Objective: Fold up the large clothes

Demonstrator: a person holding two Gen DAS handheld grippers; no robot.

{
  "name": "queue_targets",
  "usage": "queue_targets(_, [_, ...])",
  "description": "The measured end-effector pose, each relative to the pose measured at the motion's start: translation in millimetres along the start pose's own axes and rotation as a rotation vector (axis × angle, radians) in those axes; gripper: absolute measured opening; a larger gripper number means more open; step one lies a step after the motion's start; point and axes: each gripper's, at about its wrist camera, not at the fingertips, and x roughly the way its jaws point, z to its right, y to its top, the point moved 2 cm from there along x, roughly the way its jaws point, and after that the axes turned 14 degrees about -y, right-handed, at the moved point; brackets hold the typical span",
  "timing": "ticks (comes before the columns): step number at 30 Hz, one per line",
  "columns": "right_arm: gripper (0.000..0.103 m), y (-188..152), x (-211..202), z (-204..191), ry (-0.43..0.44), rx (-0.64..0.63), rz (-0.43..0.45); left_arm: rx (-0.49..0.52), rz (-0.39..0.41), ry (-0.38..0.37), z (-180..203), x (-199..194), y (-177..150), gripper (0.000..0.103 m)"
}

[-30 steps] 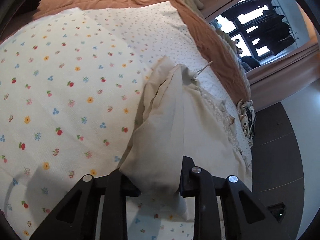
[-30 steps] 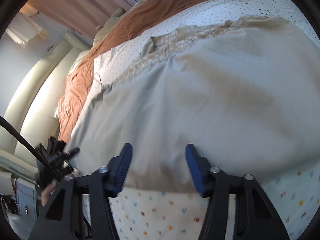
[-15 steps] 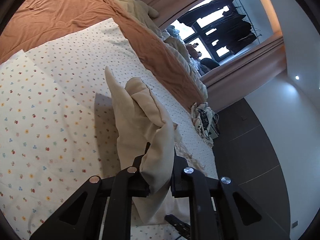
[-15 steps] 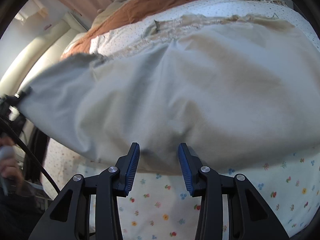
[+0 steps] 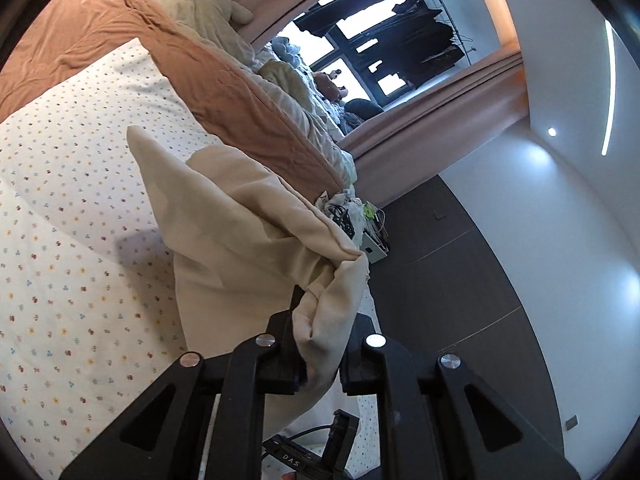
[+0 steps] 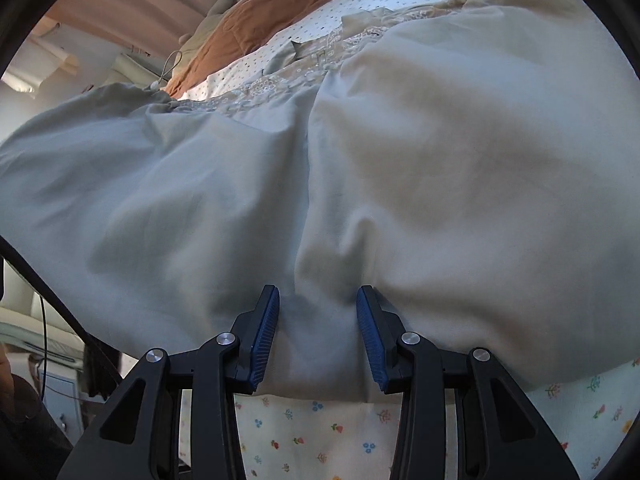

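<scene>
Two grippers under my control: the left gripper [image 5: 320, 344], at the lower centre of its frame, is clamped on a bunched edge of the cream garment [image 5: 224, 216], which rises off the floral bedsheet [image 5: 60, 240] toward mid-frame. My right gripper [image 6: 318, 336], bottom centre, has blue pads [image 6: 264, 332] set apart with the garment's [image 6: 400, 160] hem between them; I cannot tell whether they pinch it. An orange blanket [image 5: 224, 84] crosses the upper left.

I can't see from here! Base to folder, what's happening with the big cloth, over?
Left tongs shut on cream garment, corner lifted off floral sheet. Right tongs pinching its near edge. Nothing in the way.
</scene>
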Motion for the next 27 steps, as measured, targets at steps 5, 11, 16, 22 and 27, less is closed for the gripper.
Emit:
queue_targets(5, [0.038, 7.0, -19.6, 25.4, 0.122, 0.097, 0.029, 0.036, -0.042, -0.049, 37.4, 30.8, -5.6, 0.014])
queue_targets(11, [0.038, 14.7, -61.5, 60.3, 0.067, 0.154, 0.179, 0.045, -0.093, -0.094, 73.0, 75.5, -19.1, 0.014])
queue_targets(16, [0.038, 17.7, -86.0, 102.1, 0.024, 0.209, 0.251, 0.028, -0.135, -0.130, 92.3, 120.6, -32.7, 0.014])
queue_targets(22, [0.038, 19.3, -105.1, 152.1, 0.020, 0.303, 0.280, 0.022, -0.207, -0.124, 104.3, 182.9, -50.6, 0.014])
queue_targets(27, [0.038, 21.0, -124.5, 185.4, -0.001, 0.369, 0.319, 0.035, -0.284, -0.114, 111.6, 231.3, -85.1, 0.014])
